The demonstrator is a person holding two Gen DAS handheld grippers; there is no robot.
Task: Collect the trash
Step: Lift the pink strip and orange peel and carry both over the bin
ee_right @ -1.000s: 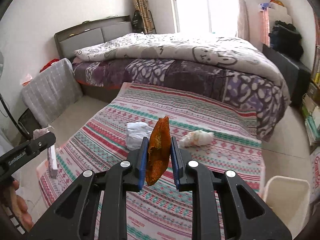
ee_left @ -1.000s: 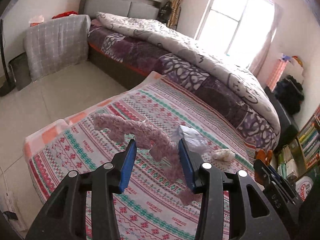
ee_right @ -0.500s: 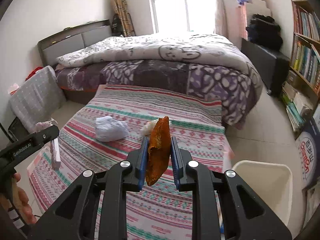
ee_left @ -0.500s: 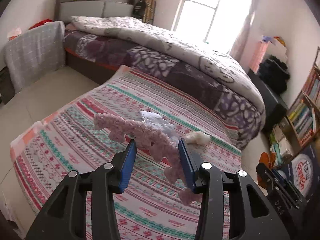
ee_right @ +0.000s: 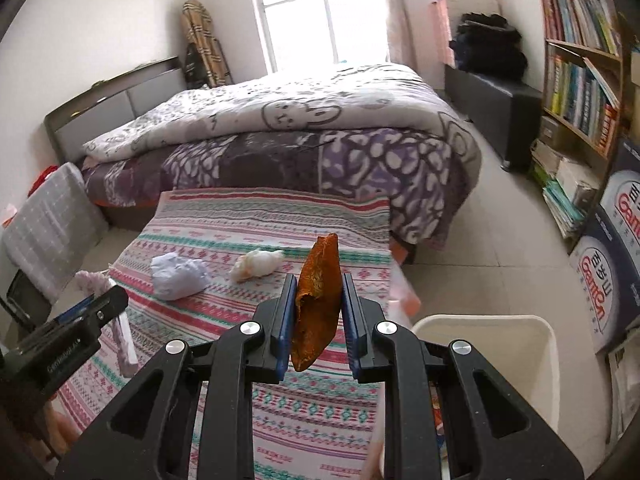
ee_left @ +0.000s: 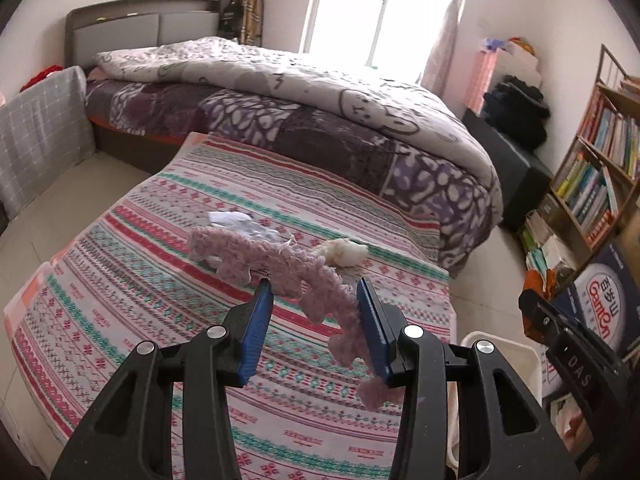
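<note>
My left gripper (ee_left: pixel 314 294) is shut on a pink knitted strip (ee_left: pixel 280 258) that sticks out to the left and dangles past the right pad. An orange peel (ee_right: pixel 316 300) stands upright in my right gripper (ee_right: pixel 318 284), which is shut on it. Both hang over the near end of a striped patterned blanket (ee_right: pixel 240 220). On the blanket lie a crumpled white paper (ee_right: pixel 176 276) and a cream tissue wad (ee_right: pixel 258 264), ahead and to the left of the right gripper. A white bin (ee_right: pixel 540 360) stands on the floor just right of the blanket, partly hidden by the right finger.
A bed with a purple and white quilt (ee_right: pixel 320 128) lies beyond the blanket. A bookshelf (ee_right: pixel 580 80) and printed boxes (ee_right: pixel 612 280) line the right wall. A grey checked cover (ee_left: pixel 36 128) stands at the left. Tiled floor (ee_right: pixel 500 208) runs between bed and shelf.
Both views have swung to the right across the blanket. The white bin and the bookshelf have come into view. Each gripper still holds its piece the same way.
</note>
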